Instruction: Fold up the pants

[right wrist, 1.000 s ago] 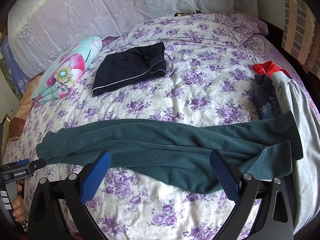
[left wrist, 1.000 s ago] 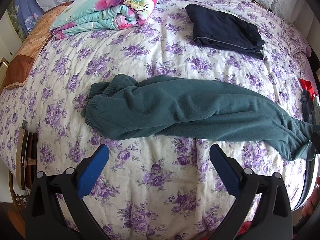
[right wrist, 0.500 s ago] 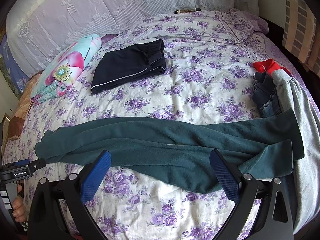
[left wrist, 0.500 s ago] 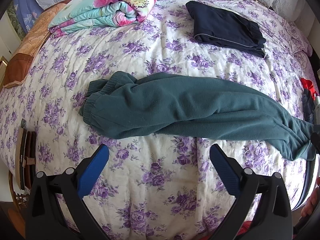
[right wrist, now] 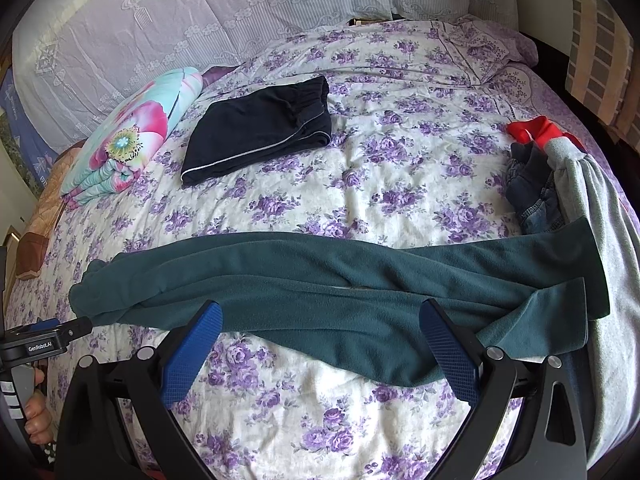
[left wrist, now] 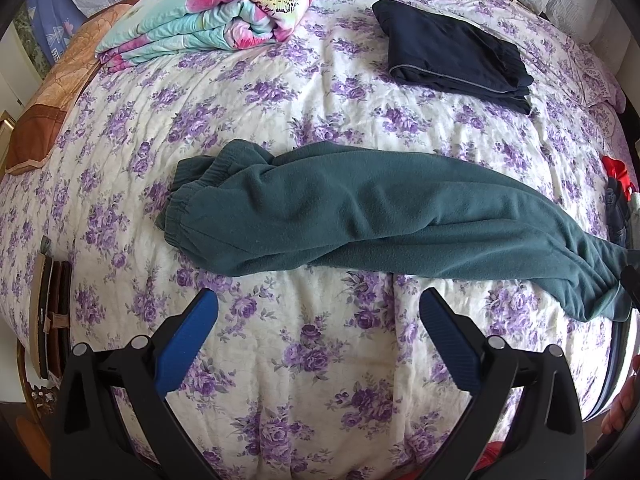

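Pants (left wrist: 380,216) of soft, limp fleece lie ahead of the spread, empty left gripper (left wrist: 318,312) and right gripper (right wrist: 320,322); grasp them at waistband (left wrist: 180,216) and cuffs (right wrist: 576,304).

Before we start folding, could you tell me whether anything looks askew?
The green pants lie crumpled, legs overlapping unevenly, and one end rests on the heap of clothes at the bed's edge. The navy pants are neatly folded.

Green pants (right wrist: 340,280) lie stretched sideways across a purple-flowered bedspread (right wrist: 400,168). The right gripper (right wrist: 320,344) hangs over their near edge, jaws wide apart. Behind lie folded dark shorts (right wrist: 260,132) and a rolled floral quilt (right wrist: 128,140).
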Demonstrator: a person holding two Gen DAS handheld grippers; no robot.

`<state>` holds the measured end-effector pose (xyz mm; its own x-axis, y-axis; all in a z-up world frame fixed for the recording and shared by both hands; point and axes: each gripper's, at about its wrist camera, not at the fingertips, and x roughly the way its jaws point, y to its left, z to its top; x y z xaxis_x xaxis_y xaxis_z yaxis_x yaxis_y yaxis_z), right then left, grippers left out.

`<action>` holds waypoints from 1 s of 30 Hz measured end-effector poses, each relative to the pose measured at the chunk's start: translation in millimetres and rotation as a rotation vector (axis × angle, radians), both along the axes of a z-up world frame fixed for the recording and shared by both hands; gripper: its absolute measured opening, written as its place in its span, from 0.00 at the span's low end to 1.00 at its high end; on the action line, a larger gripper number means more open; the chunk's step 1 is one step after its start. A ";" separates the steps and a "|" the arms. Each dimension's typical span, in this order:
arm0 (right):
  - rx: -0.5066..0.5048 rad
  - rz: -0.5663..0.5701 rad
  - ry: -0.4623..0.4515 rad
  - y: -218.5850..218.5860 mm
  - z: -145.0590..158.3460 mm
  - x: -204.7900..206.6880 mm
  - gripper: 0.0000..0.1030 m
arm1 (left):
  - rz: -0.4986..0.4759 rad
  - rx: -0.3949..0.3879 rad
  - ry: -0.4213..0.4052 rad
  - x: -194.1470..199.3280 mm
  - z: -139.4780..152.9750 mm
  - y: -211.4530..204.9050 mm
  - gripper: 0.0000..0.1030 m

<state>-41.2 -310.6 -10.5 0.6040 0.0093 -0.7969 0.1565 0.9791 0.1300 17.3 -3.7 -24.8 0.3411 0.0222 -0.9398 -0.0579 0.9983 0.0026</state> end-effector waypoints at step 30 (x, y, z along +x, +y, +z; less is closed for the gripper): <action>0.785 -0.610 0.024 -170.9 -108.2 -64.6 0.96 | 0.547 -0.548 0.297 -22.0 -89.3 117.4 0.95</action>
<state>-105.9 -481.5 -118.7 0.6651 0.2323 -0.7097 0.6154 0.3679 0.6971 -4.7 113.7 -114.2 0.1507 -0.3749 -0.9147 -0.6092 0.6935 -0.3846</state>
